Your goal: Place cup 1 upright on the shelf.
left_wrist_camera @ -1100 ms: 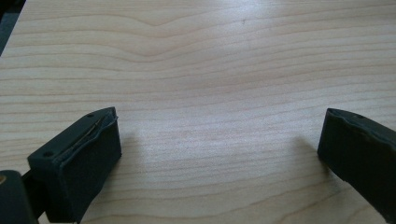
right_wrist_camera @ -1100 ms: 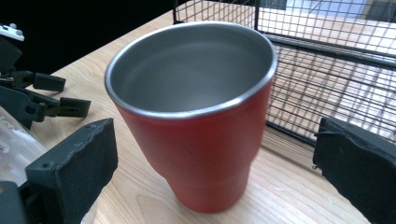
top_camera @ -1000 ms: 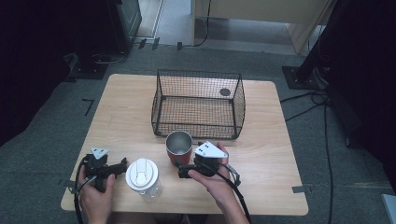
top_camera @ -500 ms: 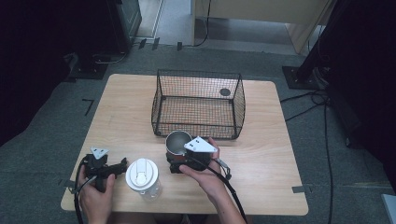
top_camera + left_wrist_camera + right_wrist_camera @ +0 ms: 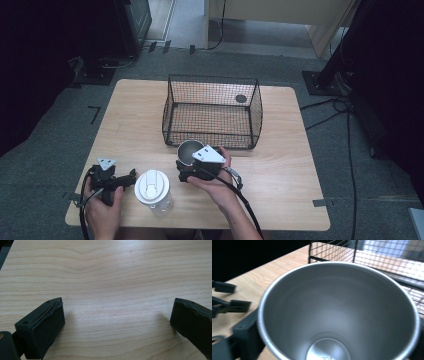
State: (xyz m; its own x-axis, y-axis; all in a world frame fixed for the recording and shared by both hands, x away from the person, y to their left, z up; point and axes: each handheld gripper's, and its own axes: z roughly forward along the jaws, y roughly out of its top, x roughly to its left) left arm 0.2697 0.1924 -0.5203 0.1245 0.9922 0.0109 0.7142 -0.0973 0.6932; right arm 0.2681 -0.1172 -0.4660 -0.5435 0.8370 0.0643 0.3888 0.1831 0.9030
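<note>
**Right hand-held gripper set about the steel cup; grasp not confirmed**

Left side: the left hand-held gripper lies low on the desk, jaws spread wide with nothing between them. Its own view shows bare wood grain between the two black pads; it appears idle. Just to its right stands a clear tumbler with a white lid, untouched.

Centre: the stainless steel cup stands upright on the desk, just in front of the wire basket. The right hand-held gripper is at the cup, its grey plate overlapping the rim from above.

Judgement: the step in hand looks like taking hold of the cup. The next move calls for a firm closure on the wall before lifting, possibly toward the basket.

Views compared: the right gripper view shows the cup's empty interior with a jaw flanking its left wall, which the high view hides. Whether the jaws press the cup, I cannot tell.
</note>
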